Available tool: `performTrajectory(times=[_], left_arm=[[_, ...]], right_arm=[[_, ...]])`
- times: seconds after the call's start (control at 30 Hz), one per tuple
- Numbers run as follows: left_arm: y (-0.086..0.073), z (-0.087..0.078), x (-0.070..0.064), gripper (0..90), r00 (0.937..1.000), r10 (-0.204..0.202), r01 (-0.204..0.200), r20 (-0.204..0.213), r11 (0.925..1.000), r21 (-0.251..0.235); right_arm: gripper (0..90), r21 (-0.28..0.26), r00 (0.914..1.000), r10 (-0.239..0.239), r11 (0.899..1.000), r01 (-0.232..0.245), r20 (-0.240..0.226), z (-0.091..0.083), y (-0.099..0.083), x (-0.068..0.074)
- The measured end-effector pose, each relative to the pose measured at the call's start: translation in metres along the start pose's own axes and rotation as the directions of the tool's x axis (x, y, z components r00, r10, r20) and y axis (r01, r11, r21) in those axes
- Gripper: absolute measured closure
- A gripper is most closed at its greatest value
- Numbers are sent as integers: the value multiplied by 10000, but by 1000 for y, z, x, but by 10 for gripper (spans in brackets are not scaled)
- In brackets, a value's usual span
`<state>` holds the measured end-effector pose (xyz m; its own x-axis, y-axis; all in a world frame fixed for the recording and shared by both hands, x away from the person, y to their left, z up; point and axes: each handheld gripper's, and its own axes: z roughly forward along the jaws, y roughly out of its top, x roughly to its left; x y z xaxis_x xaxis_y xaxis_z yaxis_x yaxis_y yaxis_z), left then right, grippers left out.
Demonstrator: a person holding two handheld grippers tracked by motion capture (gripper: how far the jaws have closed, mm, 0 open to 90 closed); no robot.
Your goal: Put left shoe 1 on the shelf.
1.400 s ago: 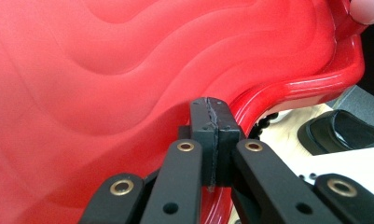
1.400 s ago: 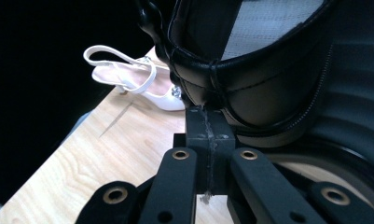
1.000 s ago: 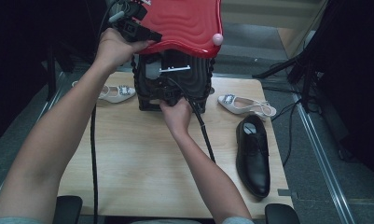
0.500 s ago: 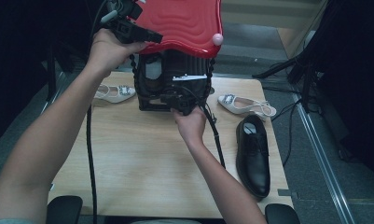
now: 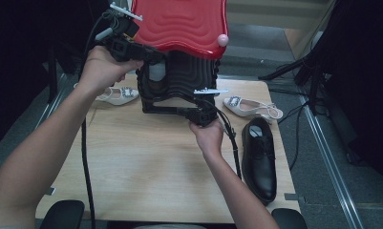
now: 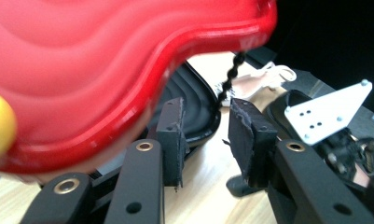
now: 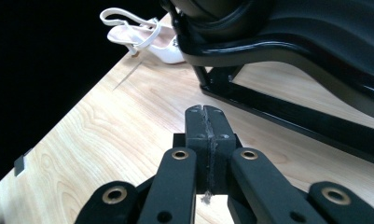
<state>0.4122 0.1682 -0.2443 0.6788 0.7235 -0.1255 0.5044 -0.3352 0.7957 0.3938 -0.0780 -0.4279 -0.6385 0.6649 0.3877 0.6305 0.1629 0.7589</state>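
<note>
High view: a case with a glossy red lid (image 5: 179, 24) raised over a ribbed black base (image 5: 179, 86) stands at the upper centre of the frame, at the far side of the wooden tabletop (image 5: 146, 171). The left claw (image 5: 153, 56) is up at the lid's left edge, just under it, with the left hand (image 5: 103, 67) gripping its body. The right claw (image 5: 153, 109) reaches along the base's front rail at mid-frame, from the right hand (image 5: 209, 136). A white sandal (image 5: 113, 94) lies left of the case, another white sandal (image 5: 251, 107) to its right, and a black dress shoe (image 5: 260, 157) at the right of the frame.

Left gripper view: the pads stand apart, released, with nothing between them. The red lid covers the upper left of the frame, its rim just above the left pad, and a black bead chain (image 6: 229, 79) hangs from the rim at top centre.

Right gripper view: the pads are pressed together, clenched on nothing, low over the tabletop, with the black base rail (image 7: 287, 112) crossing the upper right.

Judged from this, the step in hand is working the case's lid, the left claw lifting or propping it while the right steadies the base. The next move probably calls for the left claw to close on the rim, and the right to press against the rail so the case does not slide.
</note>
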Motion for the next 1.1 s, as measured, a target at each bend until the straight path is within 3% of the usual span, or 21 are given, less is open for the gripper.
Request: performTrajectory(times=[0.17,0.27,0.4,0.53,0.7,1.0,1.1], left_arm=[[-14,3,-1,643,9997,-61,60,244,10000,41],[-23,6,-2,627,9994,-146,141,327,9998,158],[-35,11,-3,596,9989,-239,227,397,9993,311],[-48,15,-3,543,9977,-400,380,556,9987,352],[-65,21,-1,514,9958,-625,594,672,9971,481],[-90,36,1,502,9932,-841,769,800,9930,900],[-99,42,1,496,9927,-843,753,867,9919,1026]], right_arm=[[800,-95,9999,105,9999,-105,-16,-8,-8,-9],[740,0,9995,87,10000,-87,308,-11,-10,-11],[789,50,9979,-101,9999,98,637,-16,-12,-9],[832,247,9992,-159,9996,150,367,-22,-15,-9],[766,383,9964,-485,9982,459,690,-29,-23,-11],[752,501,9978,-424,9980,398,512,-45,-34,-19],[737,475,9973,-332,9984,301,652,-51,-37,-21]])
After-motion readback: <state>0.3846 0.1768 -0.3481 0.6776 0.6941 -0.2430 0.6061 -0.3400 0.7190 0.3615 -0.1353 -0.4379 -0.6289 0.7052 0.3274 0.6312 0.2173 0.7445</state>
